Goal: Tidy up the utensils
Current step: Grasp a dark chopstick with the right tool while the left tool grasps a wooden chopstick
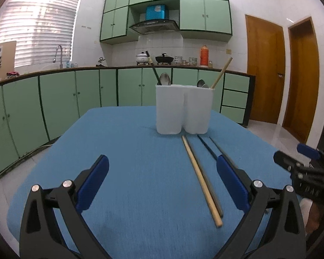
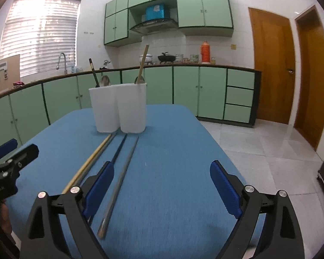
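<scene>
A white two-compartment utensil holder (image 1: 183, 109) (image 2: 118, 108) stands on the blue table (image 1: 129, 161) (image 2: 172, 151). It holds spoons, a dark chopstick and a light wooden chopstick. In front of it lie a light wooden chopstick (image 1: 202, 181) (image 2: 86, 164), a dark chopstick (image 1: 207, 147) (image 2: 118, 149) and a grey chopstick (image 2: 121, 181). My left gripper (image 1: 163, 185) is open and empty above the table, left of the chopsticks. My right gripper (image 2: 162, 187) is open and empty, right of them; it also shows in the left wrist view (image 1: 300, 164).
Green kitchen cabinets (image 1: 86, 95) and a counter with pots run behind the table. Wooden doors (image 2: 270, 64) and a tiled floor (image 2: 259, 146) lie to the right. The table's right edge is near my right gripper.
</scene>
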`<act>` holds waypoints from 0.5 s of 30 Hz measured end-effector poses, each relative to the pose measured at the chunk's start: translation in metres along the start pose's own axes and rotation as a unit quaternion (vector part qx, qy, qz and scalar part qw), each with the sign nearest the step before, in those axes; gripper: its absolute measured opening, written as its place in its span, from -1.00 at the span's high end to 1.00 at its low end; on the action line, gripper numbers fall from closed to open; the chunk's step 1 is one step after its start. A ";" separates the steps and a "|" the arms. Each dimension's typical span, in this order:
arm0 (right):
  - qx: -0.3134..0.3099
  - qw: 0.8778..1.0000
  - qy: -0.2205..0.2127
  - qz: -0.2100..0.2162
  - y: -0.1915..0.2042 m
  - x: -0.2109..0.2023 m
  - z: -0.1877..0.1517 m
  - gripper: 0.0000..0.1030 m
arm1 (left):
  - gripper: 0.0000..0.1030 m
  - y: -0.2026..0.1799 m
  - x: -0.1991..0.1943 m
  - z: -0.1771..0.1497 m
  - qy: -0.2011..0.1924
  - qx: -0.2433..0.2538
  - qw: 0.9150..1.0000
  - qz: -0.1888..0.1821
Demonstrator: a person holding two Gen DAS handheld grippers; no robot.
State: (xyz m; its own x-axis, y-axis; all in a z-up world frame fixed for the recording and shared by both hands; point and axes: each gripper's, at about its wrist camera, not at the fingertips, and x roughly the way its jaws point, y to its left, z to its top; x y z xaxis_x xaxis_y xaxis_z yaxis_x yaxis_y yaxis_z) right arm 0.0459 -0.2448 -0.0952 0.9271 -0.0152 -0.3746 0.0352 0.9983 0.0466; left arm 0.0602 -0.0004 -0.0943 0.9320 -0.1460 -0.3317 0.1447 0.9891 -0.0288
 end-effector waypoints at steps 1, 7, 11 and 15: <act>0.001 1.000 -0.004 -0.002 0.002 -0.004 -0.007 -0.71 | -0.88 0.000 -0.002 -0.006 0.000 -0.002 1.000 0.002; 0.003 1.000 -0.026 -0.008 0.013 -0.016 -0.031 -0.58 | -0.88 -0.002 -0.007 -0.027 0.003 -0.001 1.000 0.004; -0.008 0.999 -0.033 -0.011 0.022 -0.017 -0.039 -0.34 | -0.88 0.003 -0.012 -0.037 0.006 -0.008 1.000 0.008; -0.021 0.999 -0.031 -0.006 0.034 -0.016 -0.048 -0.09 | -0.88 0.008 -0.014 -0.041 0.007 -0.016 1.000 0.011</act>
State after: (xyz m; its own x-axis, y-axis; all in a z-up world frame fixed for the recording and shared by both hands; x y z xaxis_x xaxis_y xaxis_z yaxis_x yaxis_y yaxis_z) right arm 0.0143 -0.2083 -0.1319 0.9482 -0.0304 -0.3162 0.0331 0.9994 0.0033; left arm 0.0347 0.0101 -0.1281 0.9300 -0.1232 -0.3463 0.1123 0.9923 -0.0513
